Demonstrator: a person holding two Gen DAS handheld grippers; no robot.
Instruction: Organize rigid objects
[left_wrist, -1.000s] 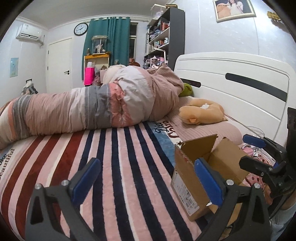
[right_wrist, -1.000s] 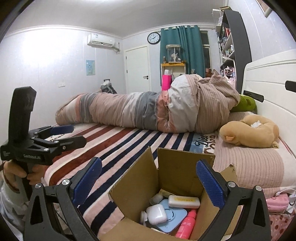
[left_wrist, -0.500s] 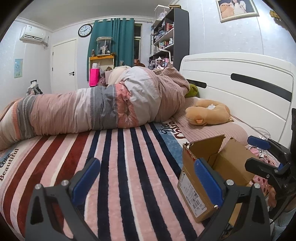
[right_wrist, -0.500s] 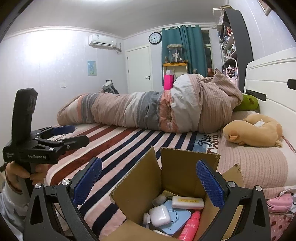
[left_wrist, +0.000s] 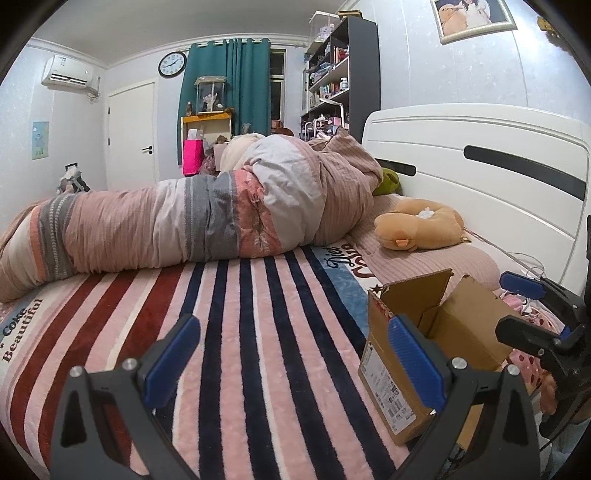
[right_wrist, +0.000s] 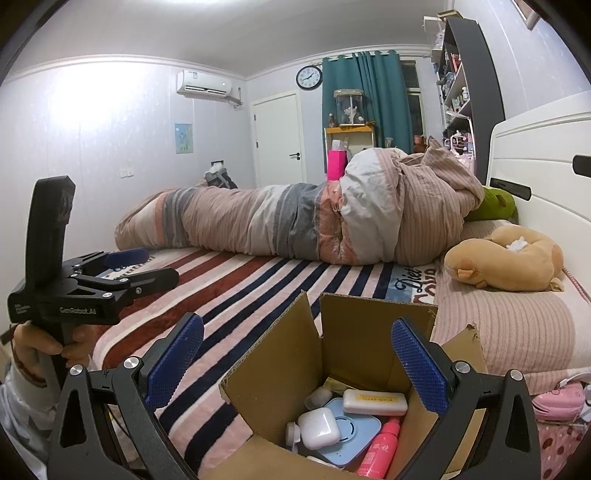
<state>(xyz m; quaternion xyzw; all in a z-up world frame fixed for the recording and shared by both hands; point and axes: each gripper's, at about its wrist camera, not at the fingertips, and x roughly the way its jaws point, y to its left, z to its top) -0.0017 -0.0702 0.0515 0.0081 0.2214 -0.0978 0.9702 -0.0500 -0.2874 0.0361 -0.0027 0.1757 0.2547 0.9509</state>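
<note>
An open cardboard box sits on the striped blanket near the pillow end of the bed, its flaps standing up and its mouth facing the ceiling. Inside, seen from the right wrist view, a white earbud case lies on a light blue flat device; a white bar-shaped case with yellow lettering lies flat with its long axis running left to right across the box, and a pink bottle leans with its cap end toward the camera's lower edge. The right gripper hangs over the box with its jaws spread wide and nothing between them. The left gripper is also spread wide and holds nothing, hovering above the blanket just left of the box. A rolled quilt lies across the bed, and a tan plush toy rests on the pillow.
</note>
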